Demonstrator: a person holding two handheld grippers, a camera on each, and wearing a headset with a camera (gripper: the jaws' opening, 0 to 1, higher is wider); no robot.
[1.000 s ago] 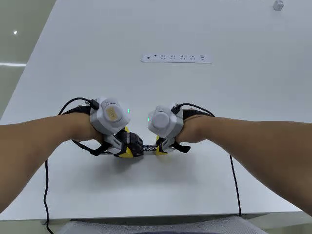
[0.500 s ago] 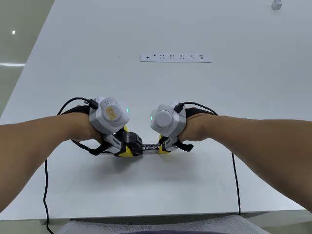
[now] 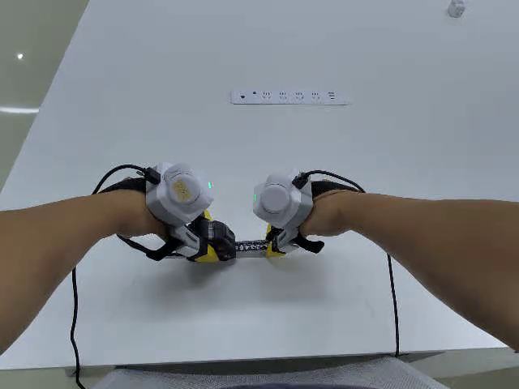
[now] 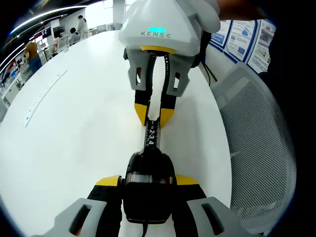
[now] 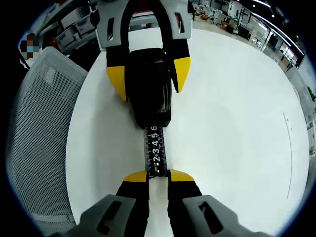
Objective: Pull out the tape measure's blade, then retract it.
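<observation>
My left claw point(image 4: 148, 180) is clamping the black tape measure point(image 5: 148, 91) by its case, near the front edge of the white surface point(image 3: 340, 170). My right claw point(image 5: 158, 176) is pinching the blade point(image 5: 155, 148), which is showing a short numbered length between them.

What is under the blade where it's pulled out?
Bare white table lies under the blade's drawn stretch. The right gripper's tips cover its end, and the case, held by the left gripper, hides the rest, so what is under those parts cannot be seen.
</observation>
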